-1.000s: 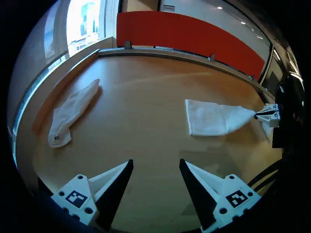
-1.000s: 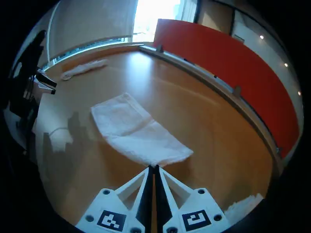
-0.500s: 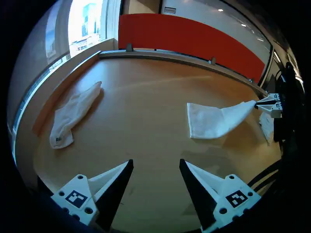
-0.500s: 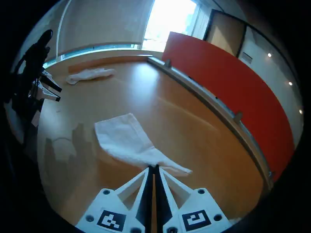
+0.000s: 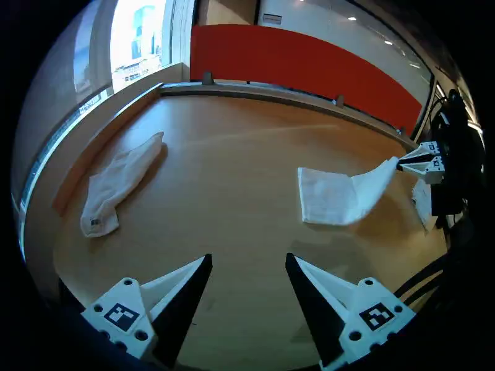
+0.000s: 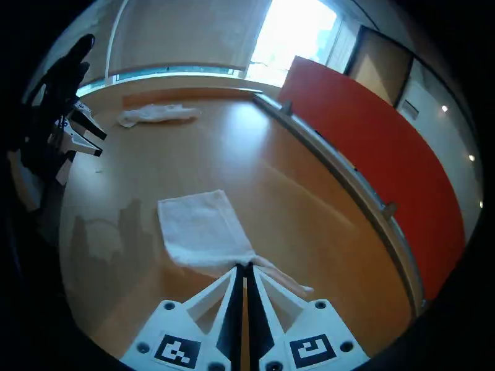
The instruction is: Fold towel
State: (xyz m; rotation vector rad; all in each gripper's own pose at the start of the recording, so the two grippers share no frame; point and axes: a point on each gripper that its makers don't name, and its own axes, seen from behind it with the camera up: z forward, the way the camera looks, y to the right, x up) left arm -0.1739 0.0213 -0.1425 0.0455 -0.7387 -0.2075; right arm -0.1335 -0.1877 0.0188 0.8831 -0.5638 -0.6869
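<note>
Our right claw (image 6: 244, 267) is raised a little above the table (image 6: 185, 173), its fingers pressed together on one corner of the towel (image 6: 198, 232). This corner is lifted, and the rest of the towel lies flat just ahead of the tips. Our left claw (image 5: 247, 256) hangs over bare wood with its fingers wide apart and nothing between them; from it the towel is ahead to the right, well apart. Ahead of the left claw there is much free table up to the far edge, where a rail and a red panel (image 5: 297, 55) stand, and a raised ledge runs along its left side. We count two claws and two towels: the held one, and a second towel (image 5: 120, 182), crumpled, ahead to the left near the ledge. A small white cloth (image 5: 422, 203) lies just beside the right claw; we cannot tell what it is.
</note>
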